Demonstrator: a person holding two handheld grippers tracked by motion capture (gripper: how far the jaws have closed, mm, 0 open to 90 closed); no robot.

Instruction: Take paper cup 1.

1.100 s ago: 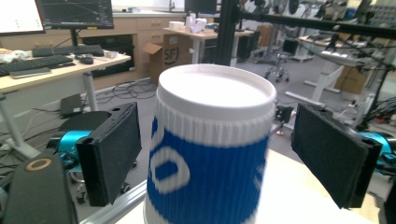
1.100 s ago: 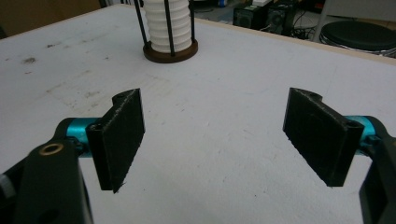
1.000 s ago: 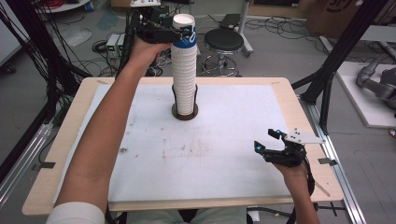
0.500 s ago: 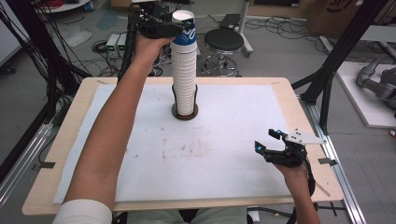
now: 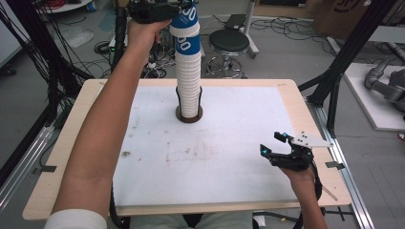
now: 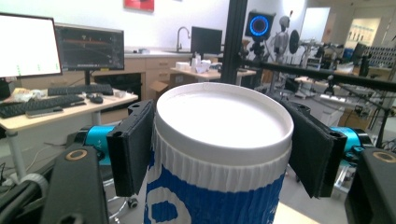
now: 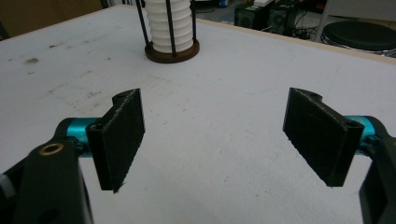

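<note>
White-rimmed, blue-sleeved top cup (image 6: 219, 154) is sitting clamped in my left tongs (image 6: 219, 149), which have just been closing, directly above the upright stack (image 5: 187, 78), while my right tongs (image 7: 215, 140) are idling wide over the tabletop (image 5: 229, 143).

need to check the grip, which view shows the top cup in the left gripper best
The left gripper view: the top cup sits close up, with both black pads pressed on its ribbed sides below the white rim. The high view shows the cup at the top edge, above the stack, the left gripper partly cut off. The right gripper view gives the stack's base.
</note>
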